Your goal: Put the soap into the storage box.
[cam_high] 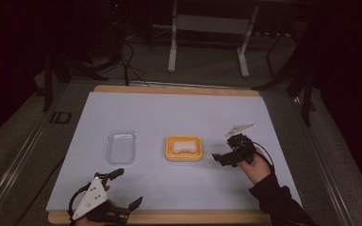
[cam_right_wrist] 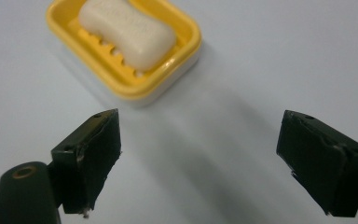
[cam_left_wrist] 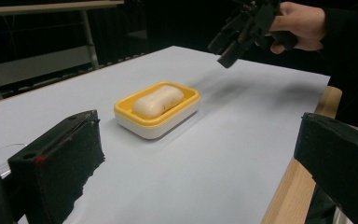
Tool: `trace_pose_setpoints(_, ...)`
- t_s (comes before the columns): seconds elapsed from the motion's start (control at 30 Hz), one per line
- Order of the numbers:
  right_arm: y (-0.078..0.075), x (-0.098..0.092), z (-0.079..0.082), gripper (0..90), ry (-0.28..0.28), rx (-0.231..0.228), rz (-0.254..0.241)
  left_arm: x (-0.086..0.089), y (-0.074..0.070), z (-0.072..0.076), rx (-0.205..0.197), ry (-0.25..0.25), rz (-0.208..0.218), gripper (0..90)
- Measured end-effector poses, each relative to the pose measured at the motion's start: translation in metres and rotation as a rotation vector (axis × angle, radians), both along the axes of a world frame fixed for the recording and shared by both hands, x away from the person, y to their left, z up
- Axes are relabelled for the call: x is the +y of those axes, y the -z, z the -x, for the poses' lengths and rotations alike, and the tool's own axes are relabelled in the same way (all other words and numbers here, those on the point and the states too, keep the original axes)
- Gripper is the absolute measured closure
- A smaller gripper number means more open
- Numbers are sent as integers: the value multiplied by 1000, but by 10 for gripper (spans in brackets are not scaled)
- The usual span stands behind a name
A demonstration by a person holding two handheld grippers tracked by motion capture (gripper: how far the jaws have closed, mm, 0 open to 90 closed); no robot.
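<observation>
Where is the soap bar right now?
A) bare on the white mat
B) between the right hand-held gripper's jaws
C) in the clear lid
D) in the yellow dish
D: the soap bar lies in the yellow dish, ahead of the open right hand-held gripper, which touches neither.

The letters "ID" stand in pale paint on the dark floor (cam_high: 59,117) just left of the table's far left corner, seen in the high view. The bar of soap (cam_right_wrist: 127,31) bears faint embossed lettering on its top in the right gripper view, too blurred to read. No other writing can be read.
</observation>
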State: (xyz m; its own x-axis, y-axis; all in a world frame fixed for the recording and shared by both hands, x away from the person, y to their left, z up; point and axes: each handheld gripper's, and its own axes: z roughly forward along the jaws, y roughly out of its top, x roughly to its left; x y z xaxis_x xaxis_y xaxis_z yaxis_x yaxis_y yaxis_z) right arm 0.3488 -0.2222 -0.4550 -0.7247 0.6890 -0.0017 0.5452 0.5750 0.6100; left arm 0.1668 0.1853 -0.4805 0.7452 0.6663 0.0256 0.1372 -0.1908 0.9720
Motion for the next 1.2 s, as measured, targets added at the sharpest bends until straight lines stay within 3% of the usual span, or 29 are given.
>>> trace_pose_setpoints(0.33, 2, -12, 26, 137, 48, -79, -53, 0, 0, 1, 5, 7, 1, 11)
trace_pose_setpoints(0.77, 13, -16, 46, 137, 56, -128, -10, -2, 0, 1, 6, 13, -5, 11)
trace_pose_setpoints(1.0, 15, -24, 54, 136, 74, -153, -44, -2, 0, 1, 4, 14, -2, 11)
trace_pose_setpoints(1.03, 16, -26, 56, 137, 82, -178, -38, -2, 0, 1, 4, 14, -2, 11)
trace_pose_setpoints(1.2, 15, -30, 59, 138, 101, -186, -53, -2, -1, 2, 4, 16, 1, 11)
